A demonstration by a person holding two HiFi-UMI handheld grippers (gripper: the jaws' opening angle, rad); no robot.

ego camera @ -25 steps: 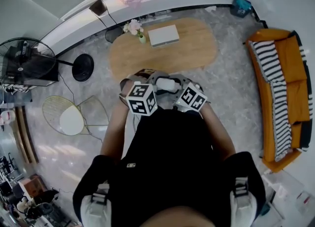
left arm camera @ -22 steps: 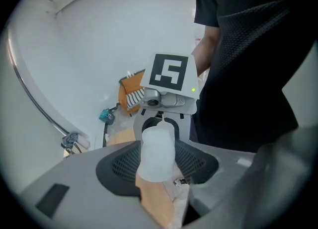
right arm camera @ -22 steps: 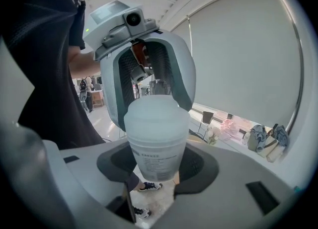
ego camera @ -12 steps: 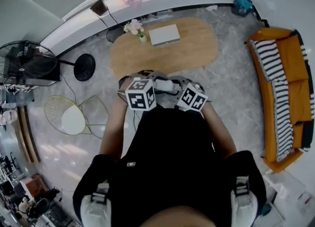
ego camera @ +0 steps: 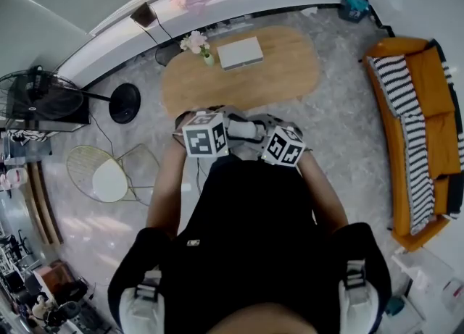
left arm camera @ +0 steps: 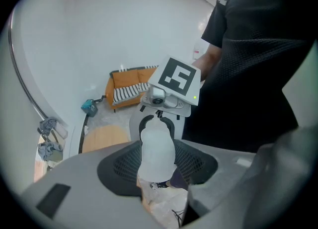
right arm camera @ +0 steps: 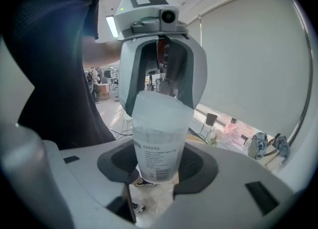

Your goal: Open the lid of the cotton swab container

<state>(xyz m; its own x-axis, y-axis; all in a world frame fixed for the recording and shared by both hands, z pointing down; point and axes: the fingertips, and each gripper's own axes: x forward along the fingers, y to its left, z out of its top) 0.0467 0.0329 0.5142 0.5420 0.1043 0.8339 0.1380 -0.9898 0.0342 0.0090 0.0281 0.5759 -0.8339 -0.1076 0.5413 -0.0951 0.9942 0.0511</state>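
I hold a frosted white cotton swab container (ego camera: 245,130) level in front of the person's body, between both grippers. In the right gripper view its labelled body (right arm camera: 158,146) sits between the black pads, and my right gripper (right arm camera: 159,169) is shut on it. The plain, unlabelled end (left arm camera: 157,148) lies between the pads of my left gripper (left arm camera: 158,162), whose jaws have just been closing and now press on it. The two grippers face each other: the left gripper (right arm camera: 161,49) shows beyond the container in the right gripper view. Whether the lid has parted from the body I cannot tell.
Ahead on the floor stands an oval wooden table (ego camera: 275,79) with a white box (ego camera: 241,52) and a small flower vase (ego camera: 197,43). An orange sofa (ego camera: 424,108) is at the right. A floor fan (ego camera: 43,97) and a wire chair (ego camera: 109,173) are at the left.
The left gripper's marker cube has rolled and shifted a little up and to the left. The right gripper and the container have stayed almost where they were.
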